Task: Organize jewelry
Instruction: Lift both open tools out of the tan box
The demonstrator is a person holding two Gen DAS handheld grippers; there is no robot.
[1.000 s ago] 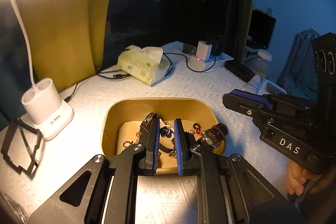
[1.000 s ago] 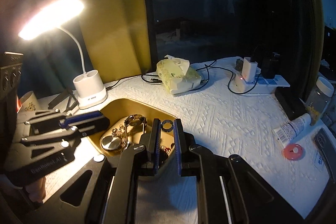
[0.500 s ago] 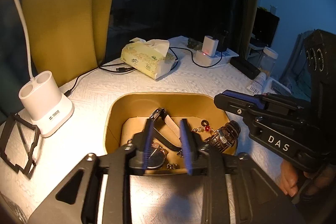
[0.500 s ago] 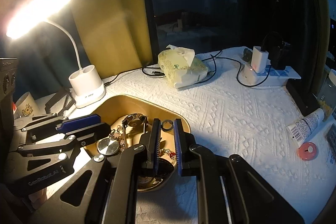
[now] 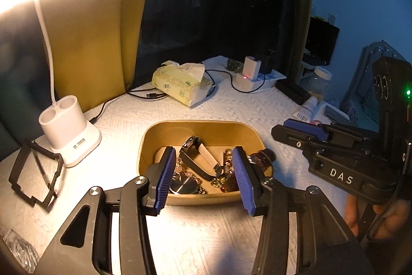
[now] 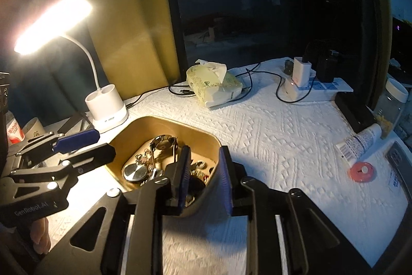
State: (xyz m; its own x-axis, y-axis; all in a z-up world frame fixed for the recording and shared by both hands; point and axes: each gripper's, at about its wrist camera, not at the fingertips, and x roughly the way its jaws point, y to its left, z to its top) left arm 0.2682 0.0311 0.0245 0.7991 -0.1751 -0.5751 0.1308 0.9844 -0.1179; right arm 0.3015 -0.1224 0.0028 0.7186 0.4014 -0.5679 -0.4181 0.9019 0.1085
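Observation:
A tan bowl (image 5: 200, 124) on the white cloth holds a heap of jewelry: a black-strapped watch (image 5: 195, 159), a round silver pocket watch (image 6: 135, 172), a dark bead bracelet (image 5: 264, 155) and gold chains. My left gripper (image 5: 204, 181) hovers over the bowl's near rim, its jaws opening wide with nothing between the blue pads. My right gripper (image 6: 203, 178) is at the bowl's (image 6: 164, 121) near right corner with its jaws opening. One finger is inside the bowl and the other outside, so they straddle the wall without pressing it. Each gripper shows in the other's view, the right gripper (image 5: 280, 130) and the left gripper (image 6: 97, 146).
A lit white desk lamp (image 5: 69, 130) stands left of the bowl, with a black frame (image 5: 33, 179) in front of it. Behind lie a tissue pack (image 5: 180, 84), cables and a charger on a power strip (image 5: 249, 74). A tube (image 6: 360, 141), a red disc (image 6: 360, 172) and a jar (image 6: 394, 99) sit at the right.
My left gripper let go of a dark piece, opened wide and drew back from the bowl. My right gripper went from shut to slightly open, and the small ring at its tips is gone from there.

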